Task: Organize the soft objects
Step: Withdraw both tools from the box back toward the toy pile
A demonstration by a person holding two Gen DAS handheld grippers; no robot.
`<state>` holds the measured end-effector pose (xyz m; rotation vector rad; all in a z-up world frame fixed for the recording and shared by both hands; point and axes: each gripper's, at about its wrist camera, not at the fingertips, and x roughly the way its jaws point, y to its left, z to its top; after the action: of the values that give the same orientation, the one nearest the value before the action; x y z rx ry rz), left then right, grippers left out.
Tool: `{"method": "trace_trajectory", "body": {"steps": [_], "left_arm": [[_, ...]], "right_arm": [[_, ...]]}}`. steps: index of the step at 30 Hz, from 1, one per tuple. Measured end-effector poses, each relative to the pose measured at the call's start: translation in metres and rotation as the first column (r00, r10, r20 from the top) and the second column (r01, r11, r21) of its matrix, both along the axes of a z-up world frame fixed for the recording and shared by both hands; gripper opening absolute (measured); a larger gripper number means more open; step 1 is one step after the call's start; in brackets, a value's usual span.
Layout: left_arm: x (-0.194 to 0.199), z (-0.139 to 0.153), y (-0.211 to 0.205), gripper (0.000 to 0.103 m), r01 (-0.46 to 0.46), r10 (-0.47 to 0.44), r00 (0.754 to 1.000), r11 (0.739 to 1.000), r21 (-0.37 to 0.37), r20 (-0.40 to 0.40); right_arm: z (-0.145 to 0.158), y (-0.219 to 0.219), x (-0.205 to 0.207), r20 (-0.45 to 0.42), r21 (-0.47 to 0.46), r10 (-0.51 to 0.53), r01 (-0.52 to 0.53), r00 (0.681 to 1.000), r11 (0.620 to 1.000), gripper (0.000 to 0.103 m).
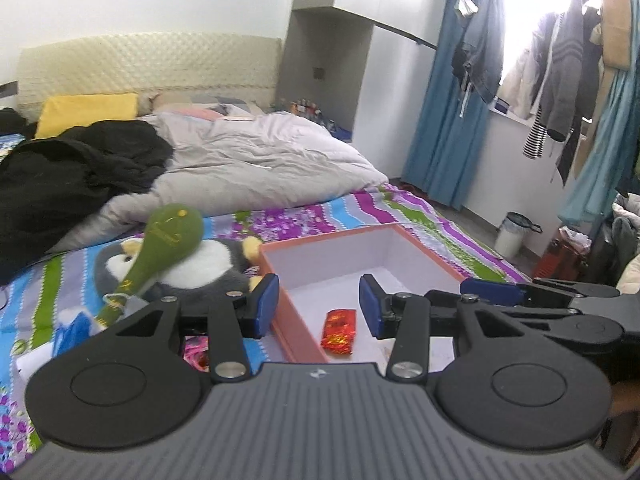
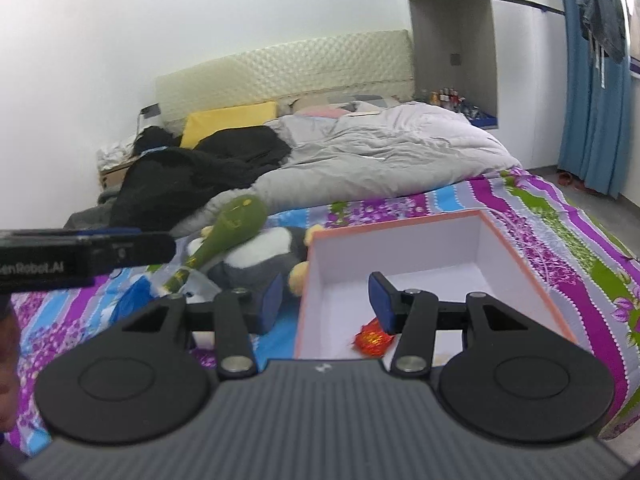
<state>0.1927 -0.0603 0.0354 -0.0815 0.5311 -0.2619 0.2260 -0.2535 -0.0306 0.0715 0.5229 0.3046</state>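
We hold both the left gripper (image 1: 319,306) and right gripper (image 2: 323,303) with jaws wide, empty. Below, the box (image 1: 432,254) on the bed (image 1: 424,216) holds only a red packet (image 1: 339,332); beyond, beside its wall, the penguin plush (image 1: 200,266) and green plush (image 1: 168,240) remain unpacked.

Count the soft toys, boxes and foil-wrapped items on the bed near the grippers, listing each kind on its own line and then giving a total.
Soft toys: 2, the grey penguin plush and the green club-shaped plush
Boxes: 1, the open orange box
Foil-wrapped items: 1, the red foil packet inside the box
Total: 4
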Motion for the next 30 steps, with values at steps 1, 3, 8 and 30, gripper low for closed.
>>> {"method": "trace_trajectory", "body": {"steps": [1,3,8,30], "left_arm": [[-0.006,-0.003,0.005,0.050,-0.008,0.008,1.000,1.000,0.003,0.003],[-0.015,-0.009,0.012,0.050,-0.025,0.025,1.000,1.000,-0.001,-0.001],[-0.030,-0.029,0.037,0.050,-0.081,0.080,0.996,0.996,-0.039,-0.034],[-0.065,-0.122,0.120,0.050,-0.329,0.311,0.937,0.939,-0.101,-0.163]], "right_arm": [[-0.001,0.005,-0.004,0.006,-0.006,0.012,-0.012,1.000,1.000,0.051],[-0.004,0.013,-0.011,0.015,-0.015,0.036,-0.035,0.999,0.999,0.051],[-0.015,0.034,-0.022,0.012,-0.017,0.074,-0.074,0.997,0.997,0.051],[-0.088,0.107,-0.048,-0.161,0.009,0.183,-0.184,0.970,0.983,0.051]]}}
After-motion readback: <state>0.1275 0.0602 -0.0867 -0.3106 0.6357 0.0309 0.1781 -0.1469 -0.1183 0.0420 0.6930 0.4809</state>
